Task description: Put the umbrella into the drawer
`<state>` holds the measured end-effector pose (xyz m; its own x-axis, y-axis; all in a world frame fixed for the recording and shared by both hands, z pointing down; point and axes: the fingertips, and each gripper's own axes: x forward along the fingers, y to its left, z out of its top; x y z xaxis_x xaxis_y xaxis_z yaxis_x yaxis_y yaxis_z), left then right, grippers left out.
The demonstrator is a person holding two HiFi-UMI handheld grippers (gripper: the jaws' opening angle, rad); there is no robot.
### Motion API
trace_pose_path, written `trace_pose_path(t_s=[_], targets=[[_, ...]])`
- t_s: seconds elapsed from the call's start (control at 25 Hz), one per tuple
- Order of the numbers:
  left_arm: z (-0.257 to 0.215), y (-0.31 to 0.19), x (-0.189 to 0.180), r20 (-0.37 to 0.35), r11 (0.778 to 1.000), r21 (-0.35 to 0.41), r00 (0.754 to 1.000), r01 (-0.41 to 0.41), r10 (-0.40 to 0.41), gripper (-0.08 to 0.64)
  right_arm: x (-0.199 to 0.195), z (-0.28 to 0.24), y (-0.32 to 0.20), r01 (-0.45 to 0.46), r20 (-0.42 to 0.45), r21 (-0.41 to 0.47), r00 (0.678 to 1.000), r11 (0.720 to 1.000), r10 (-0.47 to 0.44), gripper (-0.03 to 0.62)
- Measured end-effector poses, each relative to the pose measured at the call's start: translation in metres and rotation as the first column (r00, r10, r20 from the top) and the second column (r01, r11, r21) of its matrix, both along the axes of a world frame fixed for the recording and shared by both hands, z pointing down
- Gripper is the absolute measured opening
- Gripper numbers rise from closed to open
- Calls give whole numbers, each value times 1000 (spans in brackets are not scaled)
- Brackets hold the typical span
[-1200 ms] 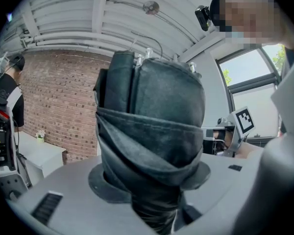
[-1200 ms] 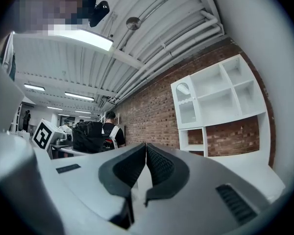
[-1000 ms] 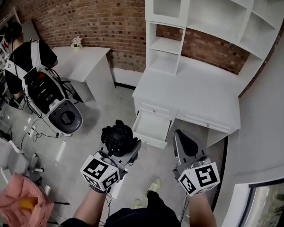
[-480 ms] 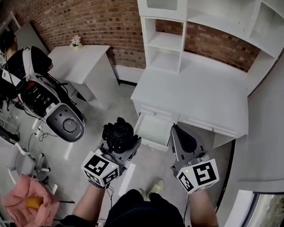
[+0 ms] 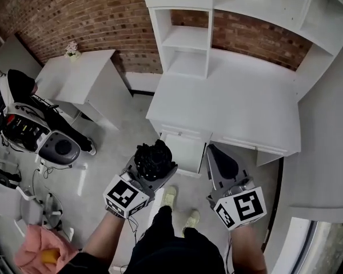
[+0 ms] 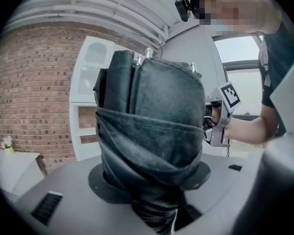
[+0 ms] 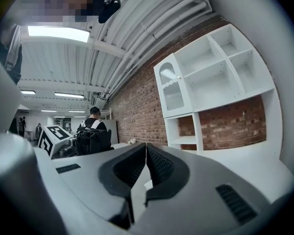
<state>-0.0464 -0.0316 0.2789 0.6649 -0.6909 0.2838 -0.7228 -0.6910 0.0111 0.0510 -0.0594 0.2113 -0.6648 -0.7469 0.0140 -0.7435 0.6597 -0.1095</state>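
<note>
Your left gripper (image 5: 154, 169) has its jaws spread wide and clamped on the folded black umbrella (image 5: 154, 157), bundle end up. In the head view the umbrella sits at the front left corner of the open drawer (image 5: 188, 152), under the white worktop (image 5: 234, 107). Your right gripper (image 5: 214, 153) is just right of the drawer, jaws pressed together, nothing between them.
</note>
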Motion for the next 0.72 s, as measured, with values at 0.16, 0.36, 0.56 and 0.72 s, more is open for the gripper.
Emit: trace_pose_path(t_s=[0.16,0.36,0.56,0.72], targets=[[33,-27,6,58,989,-48,988,-139,142,230,-3,19,-25,-61,-18,-37,998,997,60,4],[90,-61,7,100,950,-101,947,-297,306,230,-17,59,-62,-124,-40,-70,992,990,122,5],[165,-86,0,151,902,-172,894,-396,421,230,-30,118,-93,-172,-59,-98,984,980,167,4],[225,-99,-2,182,863,-228,851,-450,492,230,-37,170,-107,-198,-60,-163,980,967,190,4]])
